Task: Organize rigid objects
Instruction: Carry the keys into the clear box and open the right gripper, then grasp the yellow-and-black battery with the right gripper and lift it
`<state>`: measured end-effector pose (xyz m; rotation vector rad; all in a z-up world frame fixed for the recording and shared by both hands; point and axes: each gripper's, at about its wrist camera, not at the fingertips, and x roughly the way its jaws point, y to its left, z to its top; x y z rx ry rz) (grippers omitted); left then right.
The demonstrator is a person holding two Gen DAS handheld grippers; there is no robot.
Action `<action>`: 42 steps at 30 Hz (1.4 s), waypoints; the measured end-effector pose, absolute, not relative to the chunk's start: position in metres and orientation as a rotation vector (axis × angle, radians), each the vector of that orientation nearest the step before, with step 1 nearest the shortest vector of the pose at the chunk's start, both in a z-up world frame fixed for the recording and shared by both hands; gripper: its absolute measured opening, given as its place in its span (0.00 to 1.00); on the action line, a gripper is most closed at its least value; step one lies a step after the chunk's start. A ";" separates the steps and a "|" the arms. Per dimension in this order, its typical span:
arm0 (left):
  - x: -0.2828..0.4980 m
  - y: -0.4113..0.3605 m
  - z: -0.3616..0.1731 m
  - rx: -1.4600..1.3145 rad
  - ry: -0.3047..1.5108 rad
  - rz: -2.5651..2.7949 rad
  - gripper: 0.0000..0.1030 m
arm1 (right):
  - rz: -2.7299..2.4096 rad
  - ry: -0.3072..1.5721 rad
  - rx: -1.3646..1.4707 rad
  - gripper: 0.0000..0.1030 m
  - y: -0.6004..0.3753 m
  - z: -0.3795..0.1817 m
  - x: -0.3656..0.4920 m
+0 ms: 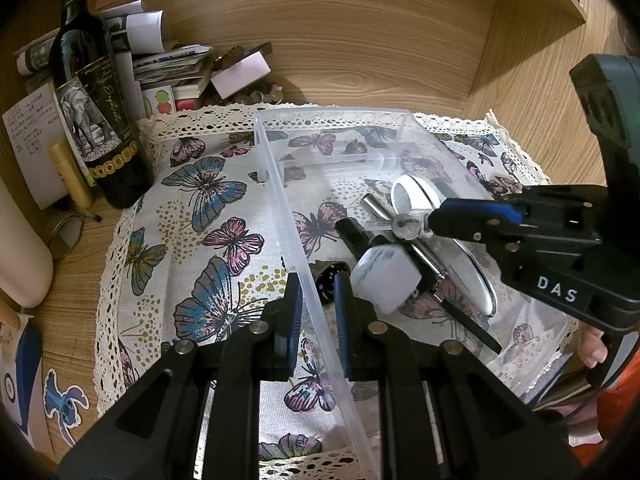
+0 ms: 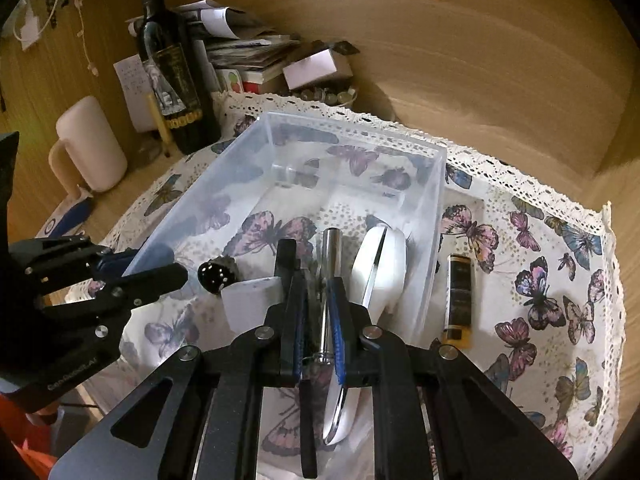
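A clear plastic bin (image 1: 280, 184) (image 2: 434, 200) sits on a butterfly cloth. My left gripper (image 1: 316, 312) straddles its left wall with a gap on each side. Inside lie a white round mirror (image 1: 416, 192) (image 2: 380, 272), a metal rod (image 1: 376, 208) (image 2: 330, 264), a white block (image 1: 386, 280) (image 2: 248, 300) and a black cylinder (image 1: 330, 280) (image 2: 214, 274). My right gripper (image 2: 318, 320) (image 1: 430, 222) is over the bin, shut on a small clear-headed piece (image 1: 406, 226) beside the rod. A brown tube (image 2: 458, 300) lies on the cloth right of the bin.
A dark wine bottle (image 1: 92, 120) (image 2: 172, 76), a yellow stick (image 1: 72, 176), stacked papers and boxes (image 1: 180, 68) stand at the back left. A cream mug (image 2: 90, 148) is at the left. Wooden walls enclose the desk (image 1: 380, 40).
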<state>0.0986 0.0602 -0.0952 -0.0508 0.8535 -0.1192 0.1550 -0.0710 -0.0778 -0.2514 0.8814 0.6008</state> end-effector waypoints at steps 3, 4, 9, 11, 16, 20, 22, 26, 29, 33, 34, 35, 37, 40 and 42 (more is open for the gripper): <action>0.098 0.060 -0.095 -0.051 0.853 -0.119 0.15 | 0.593 0.854 -0.248 0.11 -0.076 -0.070 0.152; 0.098 0.060 -0.095 -0.051 0.853 -0.119 0.15 | 0.591 0.847 -0.243 0.11 -0.077 -0.067 0.152; 0.098 0.060 -0.095 -0.051 0.853 -0.119 0.15 | 0.557 0.801 -0.207 0.13 -0.093 -0.051 0.151; 0.098 0.060 -0.095 -0.051 0.853 -0.119 0.15 | 0.533 0.782 -0.190 0.16 -0.102 -0.045 0.151; 0.098 0.060 -0.095 -0.051 0.853 -0.119 0.15 | 0.455 0.737 -0.156 0.32 -0.129 -0.032 0.157; 0.098 0.060 -0.095 -0.050 0.853 -0.119 0.15 | 0.386 0.739 -0.136 0.38 -0.150 -0.035 0.167; 0.098 0.060 -0.095 -0.050 0.853 -0.119 0.15 | 0.363 0.759 -0.132 0.38 -0.158 -0.041 0.173; 0.098 0.061 -0.095 -0.050 0.854 -0.120 0.15 | 0.341 0.833 -0.113 0.38 -0.168 -0.065 0.190; 0.098 0.061 -0.095 -0.048 0.855 -0.119 0.15 | 0.339 0.888 -0.094 0.38 -0.172 -0.083 0.200; 0.098 0.062 -0.095 -0.049 0.858 -0.120 0.15 | 0.354 0.932 -0.071 0.38 -0.170 -0.097 0.210; 0.098 0.062 -0.095 -0.049 0.858 -0.120 0.15 | 0.360 0.939 -0.073 0.38 -0.167 -0.100 0.211; 0.098 0.062 -0.095 -0.049 0.858 -0.120 0.15 | 0.367 0.945 -0.081 0.38 -0.165 -0.102 0.213; 0.098 0.063 -0.095 -0.049 0.859 -0.120 0.15 | 0.373 0.961 -0.091 0.38 -0.160 -0.109 0.217; 0.099 0.064 -0.096 -0.051 0.859 -0.122 0.15 | 0.399 1.007 -0.105 0.38 -0.153 -0.121 0.223; 0.099 0.064 -0.097 -0.050 0.859 -0.121 0.15 | 0.390 1.016 -0.134 0.29 -0.148 -0.129 0.225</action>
